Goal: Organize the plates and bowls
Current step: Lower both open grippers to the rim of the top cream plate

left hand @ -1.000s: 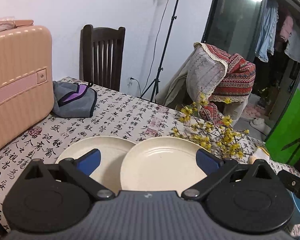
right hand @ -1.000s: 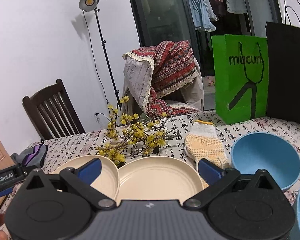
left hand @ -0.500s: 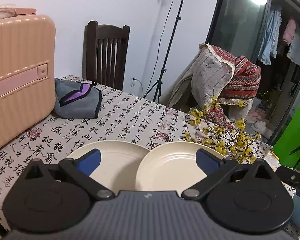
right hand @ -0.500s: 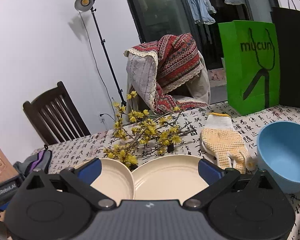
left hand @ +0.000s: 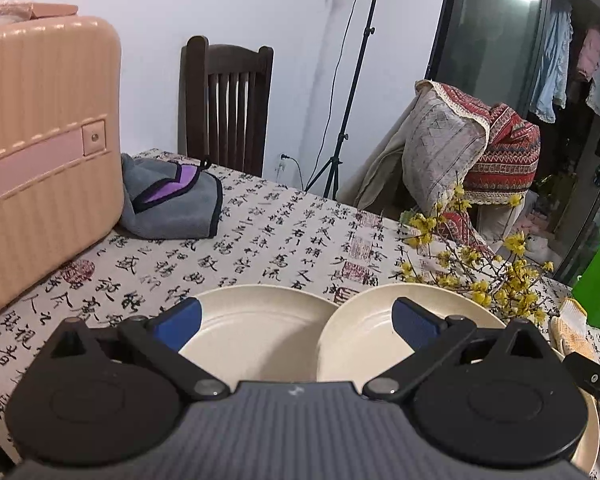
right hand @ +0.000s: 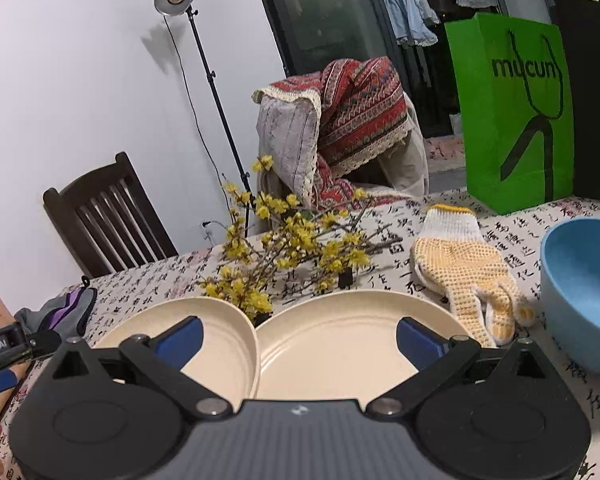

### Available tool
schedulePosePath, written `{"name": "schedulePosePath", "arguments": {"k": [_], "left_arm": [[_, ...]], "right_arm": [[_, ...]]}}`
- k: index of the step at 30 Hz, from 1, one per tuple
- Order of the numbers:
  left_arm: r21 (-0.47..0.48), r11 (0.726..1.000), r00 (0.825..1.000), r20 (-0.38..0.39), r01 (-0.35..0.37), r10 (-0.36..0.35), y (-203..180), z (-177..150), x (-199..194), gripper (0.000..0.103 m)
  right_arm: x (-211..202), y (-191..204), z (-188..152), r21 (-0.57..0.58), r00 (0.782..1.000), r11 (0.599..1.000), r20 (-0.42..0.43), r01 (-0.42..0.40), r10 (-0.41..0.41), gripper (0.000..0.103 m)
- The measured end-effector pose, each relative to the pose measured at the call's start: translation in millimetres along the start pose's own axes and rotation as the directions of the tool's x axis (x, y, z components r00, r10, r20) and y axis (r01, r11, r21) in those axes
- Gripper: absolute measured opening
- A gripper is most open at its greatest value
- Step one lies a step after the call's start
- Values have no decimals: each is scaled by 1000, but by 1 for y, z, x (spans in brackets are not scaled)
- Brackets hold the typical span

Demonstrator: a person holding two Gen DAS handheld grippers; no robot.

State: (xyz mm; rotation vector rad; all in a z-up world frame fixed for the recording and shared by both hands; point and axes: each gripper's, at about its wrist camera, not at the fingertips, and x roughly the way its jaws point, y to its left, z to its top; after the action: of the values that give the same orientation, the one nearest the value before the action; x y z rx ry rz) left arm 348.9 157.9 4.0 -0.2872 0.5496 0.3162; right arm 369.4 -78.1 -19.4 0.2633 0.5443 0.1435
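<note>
Two plates [right hand: 204,336] [right hand: 340,344] side by side on table [left hand: 284,232], flower branches [right hand: 300,248] behind, bowl [right hand: 584,288] right.

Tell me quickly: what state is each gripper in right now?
Left gripper: open, holding nothing, above the two cream plates.
Right gripper: open, holding nothing.

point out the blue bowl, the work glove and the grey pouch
blue bowl [right hand: 584,292]: right wrist view, on its inner wall
work glove [right hand: 460,256]: right wrist view, on the dotted palm
grey pouch [left hand: 176,200]: left wrist view, on its grey front
</note>
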Motion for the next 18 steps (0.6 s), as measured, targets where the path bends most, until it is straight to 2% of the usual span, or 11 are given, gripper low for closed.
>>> {"name": "schedulePosePath", "arguments": {"k": [4,10,18], "left_arm": [[27,1000,1000,-11,3,-3,-4,-5,3,103],[7,1000,1000,-23,19,-19,-4,-6,6,103],[-20,1000,1000,-11,-13,13,0,-7,6,103]], "right_arm": [[0,-5,0,16,1000,1000,5,-6,6,103],[1,-7,-2,24,1000,1000,3,-16,16,103],[4,-8,-7,40,1000,999,3,-24,24,103]]}}
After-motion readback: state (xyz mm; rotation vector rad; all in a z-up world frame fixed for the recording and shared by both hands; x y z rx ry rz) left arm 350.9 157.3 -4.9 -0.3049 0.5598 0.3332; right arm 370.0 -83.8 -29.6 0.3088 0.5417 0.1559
